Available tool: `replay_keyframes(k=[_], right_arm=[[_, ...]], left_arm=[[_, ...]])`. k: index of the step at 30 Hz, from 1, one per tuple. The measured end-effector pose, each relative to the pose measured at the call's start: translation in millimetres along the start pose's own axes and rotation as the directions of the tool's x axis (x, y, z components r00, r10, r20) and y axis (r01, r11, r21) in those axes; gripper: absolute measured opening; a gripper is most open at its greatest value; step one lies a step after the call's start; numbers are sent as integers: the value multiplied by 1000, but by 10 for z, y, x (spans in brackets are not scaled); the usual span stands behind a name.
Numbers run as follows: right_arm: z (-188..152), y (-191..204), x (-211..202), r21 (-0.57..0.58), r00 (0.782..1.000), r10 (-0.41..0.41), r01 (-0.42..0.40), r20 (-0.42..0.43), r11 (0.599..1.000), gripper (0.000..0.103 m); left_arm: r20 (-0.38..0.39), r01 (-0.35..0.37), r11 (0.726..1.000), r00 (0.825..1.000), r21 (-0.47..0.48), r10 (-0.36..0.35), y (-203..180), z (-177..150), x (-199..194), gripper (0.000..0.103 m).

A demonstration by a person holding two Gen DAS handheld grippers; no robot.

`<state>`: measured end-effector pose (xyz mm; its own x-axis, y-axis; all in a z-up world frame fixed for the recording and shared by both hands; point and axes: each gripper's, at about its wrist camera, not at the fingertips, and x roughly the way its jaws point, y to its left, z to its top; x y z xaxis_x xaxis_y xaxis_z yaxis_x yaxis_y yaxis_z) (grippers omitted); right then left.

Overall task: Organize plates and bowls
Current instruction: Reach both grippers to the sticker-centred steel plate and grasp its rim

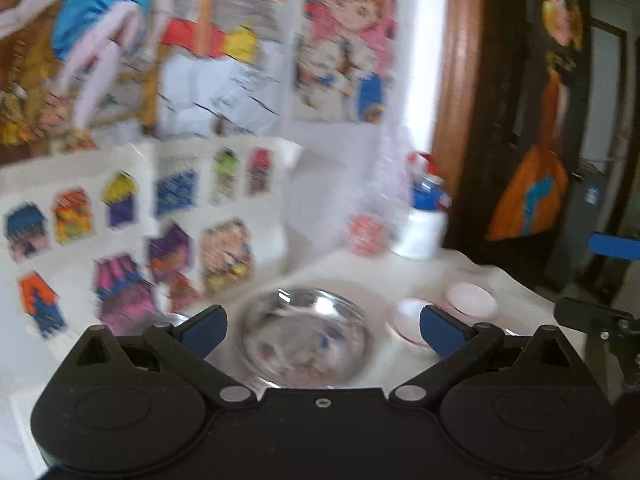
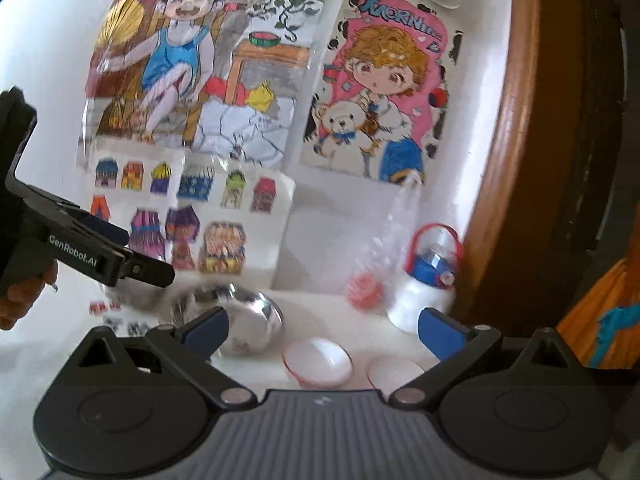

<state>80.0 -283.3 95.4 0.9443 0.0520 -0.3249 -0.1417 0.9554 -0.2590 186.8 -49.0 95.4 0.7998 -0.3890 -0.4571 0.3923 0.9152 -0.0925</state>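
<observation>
A shiny steel bowl [image 1: 308, 336] [image 2: 248, 320] stands on the white table. Right of it are two small white bowls with red rims, one nearer [image 1: 412, 322] [image 2: 318, 362] and one further right [image 1: 472, 300] [image 2: 394, 372]. My left gripper [image 1: 323, 330] [image 2: 136, 252] is open and empty, back from the steel bowl, which shows between its blue pads. My right gripper [image 2: 323, 334] [image 1: 600, 280] is open too, with nothing in it; the nearer white bowl shows in its gap. The left wrist view is blurred.
A white bottle [image 1: 424, 220] [image 2: 428, 288] with blue cap and red handle stands at the back right, beside a clear bag [image 2: 366, 288] with something red. Drawings cover the wall [image 2: 304, 208] behind. A wooden door frame [image 2: 508, 160] bounds the right. A hand [image 2: 20, 304] holds the left gripper.
</observation>
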Motion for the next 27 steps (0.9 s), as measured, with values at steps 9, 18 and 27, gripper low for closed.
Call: replay_keyframes(k=[9,18,27], right_arm=[[-705,-201,-101,60,994,-68,74,-88,996,103],[-1194,-472,52,133,987,-113,127,-111,983,103],[-1397,-924,434,365,989,-16,70,-150,928,98]], left_arm=[[-101,104,991,988,-82,-112,-424,-549,269,102],[-176,59,987,981,-151,-86,-723,-873,661,102],[-173,68,987,981,-143,-93,-952,-997,867,102]])
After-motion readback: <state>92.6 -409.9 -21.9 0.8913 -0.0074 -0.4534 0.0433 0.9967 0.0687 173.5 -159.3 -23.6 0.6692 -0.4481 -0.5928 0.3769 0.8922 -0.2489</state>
